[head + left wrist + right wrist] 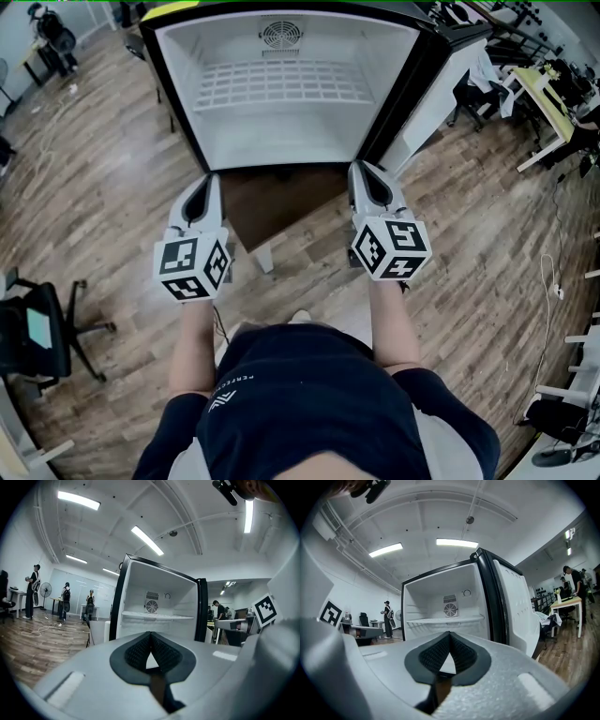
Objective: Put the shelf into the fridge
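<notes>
The fridge [178,103] stands open in front of me, its door [441,84] swung out to the right. A white wire shelf [281,82] lies level across its inside, below the round fan grille. The shelf [157,616] shows in the left gripper view as a pale ledge, and likewise the shelf [443,619] in the right gripper view. My left gripper [208,180] and right gripper [361,169] hover side by side just before the fridge's lower edge. Both are shut with nothing between their pads. The left gripper [150,634] and right gripper [449,634] point at the fridge interior.
A brown table top [281,202] sits under the grippers, in front of the fridge. An office chair [37,328] stands at the left. Desks [548,103] and chairs are at the right. People [65,599] stand far behind on the wooden floor.
</notes>
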Motion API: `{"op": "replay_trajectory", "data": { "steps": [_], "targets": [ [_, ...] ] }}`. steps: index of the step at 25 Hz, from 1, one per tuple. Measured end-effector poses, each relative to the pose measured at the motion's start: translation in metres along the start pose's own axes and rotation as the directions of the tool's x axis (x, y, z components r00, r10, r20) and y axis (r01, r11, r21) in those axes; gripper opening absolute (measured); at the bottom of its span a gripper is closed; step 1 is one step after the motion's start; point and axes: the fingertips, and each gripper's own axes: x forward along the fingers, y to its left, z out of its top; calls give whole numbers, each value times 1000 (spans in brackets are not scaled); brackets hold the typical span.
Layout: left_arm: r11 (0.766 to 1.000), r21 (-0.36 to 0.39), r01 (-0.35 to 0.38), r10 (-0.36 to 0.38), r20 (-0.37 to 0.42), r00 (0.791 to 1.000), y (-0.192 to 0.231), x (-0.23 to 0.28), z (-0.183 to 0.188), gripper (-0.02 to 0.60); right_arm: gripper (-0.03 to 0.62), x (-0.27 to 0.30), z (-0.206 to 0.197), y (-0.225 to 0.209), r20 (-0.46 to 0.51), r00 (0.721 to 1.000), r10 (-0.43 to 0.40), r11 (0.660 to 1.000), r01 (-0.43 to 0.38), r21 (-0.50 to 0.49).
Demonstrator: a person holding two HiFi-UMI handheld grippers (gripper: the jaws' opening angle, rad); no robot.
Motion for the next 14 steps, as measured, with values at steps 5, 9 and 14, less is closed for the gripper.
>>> {"op": "replay_trajectory", "data": {
  "steps": [5, 9, 14],
  "targets": [
    [1000, -13, 1, -1, 3, 1000, -3, 0, 1, 0, 2, -1, -2, 1, -6, 1000, 1, 1000, -1, 9],
    [1000, -21, 4, -4, 0, 1000, -5, 0, -1, 0, 2, -2, -4, -1, -14, 1000, 2, 1000, -2, 16],
    [1000, -30, -2, 2, -3, 1000, -6, 0, -5, 0, 2, -1, -4, -2, -16, 1000, 13, 1000, -12, 18]
  ]
}}
